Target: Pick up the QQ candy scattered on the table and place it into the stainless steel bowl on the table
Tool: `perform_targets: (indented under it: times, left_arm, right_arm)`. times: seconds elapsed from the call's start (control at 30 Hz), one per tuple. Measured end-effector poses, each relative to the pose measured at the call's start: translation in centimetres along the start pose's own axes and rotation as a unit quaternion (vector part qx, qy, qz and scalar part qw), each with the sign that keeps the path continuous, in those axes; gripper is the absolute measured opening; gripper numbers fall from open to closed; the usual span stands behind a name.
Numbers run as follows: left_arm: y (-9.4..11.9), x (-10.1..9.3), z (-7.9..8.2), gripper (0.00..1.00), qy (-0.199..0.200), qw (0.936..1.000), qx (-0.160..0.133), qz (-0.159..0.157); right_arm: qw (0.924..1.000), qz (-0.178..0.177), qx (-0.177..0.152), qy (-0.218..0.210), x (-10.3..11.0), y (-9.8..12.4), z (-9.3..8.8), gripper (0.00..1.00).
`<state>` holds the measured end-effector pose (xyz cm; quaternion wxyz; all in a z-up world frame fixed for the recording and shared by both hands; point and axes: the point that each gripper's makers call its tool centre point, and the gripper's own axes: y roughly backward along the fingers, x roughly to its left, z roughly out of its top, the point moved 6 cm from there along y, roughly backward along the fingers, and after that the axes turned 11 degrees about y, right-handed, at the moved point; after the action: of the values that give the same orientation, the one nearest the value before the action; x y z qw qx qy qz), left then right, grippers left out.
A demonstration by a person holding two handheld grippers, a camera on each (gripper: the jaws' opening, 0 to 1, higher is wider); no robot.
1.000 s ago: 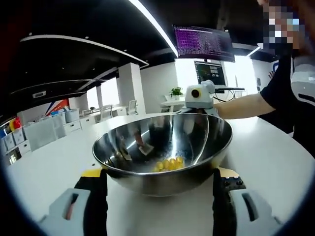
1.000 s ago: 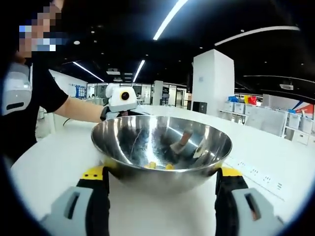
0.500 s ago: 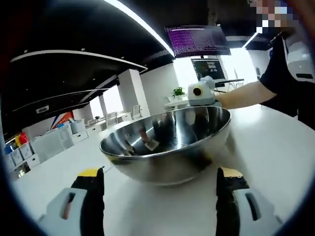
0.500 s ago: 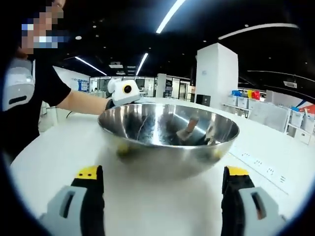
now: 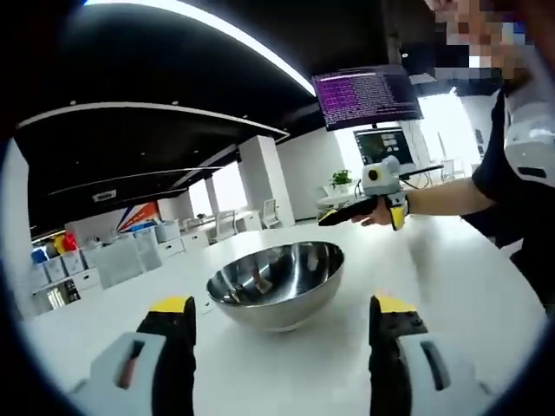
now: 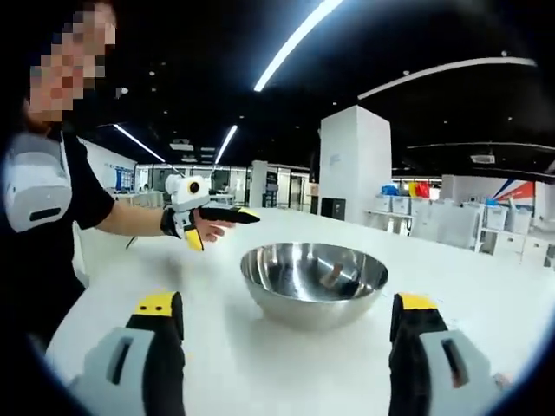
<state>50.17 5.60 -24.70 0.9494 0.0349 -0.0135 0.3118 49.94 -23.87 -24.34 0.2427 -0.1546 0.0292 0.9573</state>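
Candy is not showing loose anywhere on the worktop (image 5: 468, 286) right now, and none can be made out inside the bowl (image 5: 276, 295) at this range, though a second ago yellow pieces were lying at its bottom. What has changed is the spacing: the bowl was sitting right up between both pairs of fingers a second ago, and it is now standing well ahead of them, centred between them in both views, so both grippers are backing away from it. Judging by that, the last drop is probably done and the task is likely at or near its end, unless stray pieces are lying outside what is visible. The left gripper (image 5: 279, 347) is holding its fingers spread wide with nothing between them, and the right gripper (image 6: 293, 342) is doing the same. The left gripper view is showing the right gripper hanging in the air beyond the bowl, off past the right finger, gripped by a hand (image 5: 378, 214), plus a monitor (image 5: 367, 87) overhead. The right gripper view is showing the left gripper raised beyond the left finger, and a person's sleeve (image 6: 36, 186) close at that side.
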Motion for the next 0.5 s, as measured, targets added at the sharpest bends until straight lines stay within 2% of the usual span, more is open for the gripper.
perform_targets:
  times: [0.03, 0.07, 0.1, 0.17, 0.2, 0.27, 0.3, 0.33, 0.37, 0.43, 0.5]
  left_arm:
    - [0.7, -0.9, 0.5, 0.83, -0.014, 0.9998, -0.008, 0.013]
    - [1.4, -2.5, 1.1, 0.83, -0.006, 0.9995, -0.030, 0.013]
    - [1.9, -3.7, 1.2, 0.83, 0.002, 0.9995, -0.026, 0.016]
    - [2.8, -5.8, 1.3, 0.83, 0.009, 0.9995, -0.020, 0.022]
    - [3.4, -6.6, 1.1, 0.83, 0.009, 0.9993, -0.008, 0.036]
    - [4.2, -8.0, 0.7, 0.80, 0.008, 0.9985, 0.015, 0.052]
    - [4.8, -8.7, 0.2, 0.79, 0.015, 0.9972, 0.039, 0.063]
    - [5.4, -9.4, -0.1, 0.79, 0.028, 0.9956, 0.056, 0.070]
    - [5.9, -10.2, -0.4, 0.79, 0.030, 0.9950, 0.064, 0.070]
    - [7.1, -11.8, -0.5, 0.79, 0.018, 0.9941, 0.068, 0.082]
    - [8.3, -12.9, -0.7, 0.80, 0.012, 0.9916, 0.082, 0.100]
  right_arm:
    - [1.0000, -0.006, -0.006, 0.003, 0.6, 0.4, 0.6, 0.92]
    - [1.0000, -0.003, -0.004, 0.000, 1.6, 1.1, 1.2, 0.90]
    - [0.9999, -0.002, -0.013, -0.010, 2.4, 1.6, 1.8, 0.90]
    - [0.9987, -0.016, -0.005, -0.048, 3.9, 2.7, 2.2, 0.89]
    - [0.9978, -0.020, -0.013, -0.062, 4.7, 3.1, 2.5, 0.88]
    - [0.9977, -0.025, -0.014, -0.062, 7.0, 4.1, 3.0, 0.87]
    - [0.9981, -0.028, -0.011, -0.054, 7.9, 4.3, 3.3, 0.87]
    - [0.9988, -0.030, 0.009, -0.037, 8.8, 4.7, 3.3, 0.87]
    - [0.9988, -0.034, 0.013, -0.032, 9.8, 4.9, 3.5, 0.87]
    - [0.9985, -0.032, 0.043, -0.011, 11.5, 5.3, 3.5, 0.84]
    - [0.9982, -0.033, 0.048, -0.015, 12.9, 5.2, 3.5, 0.82]
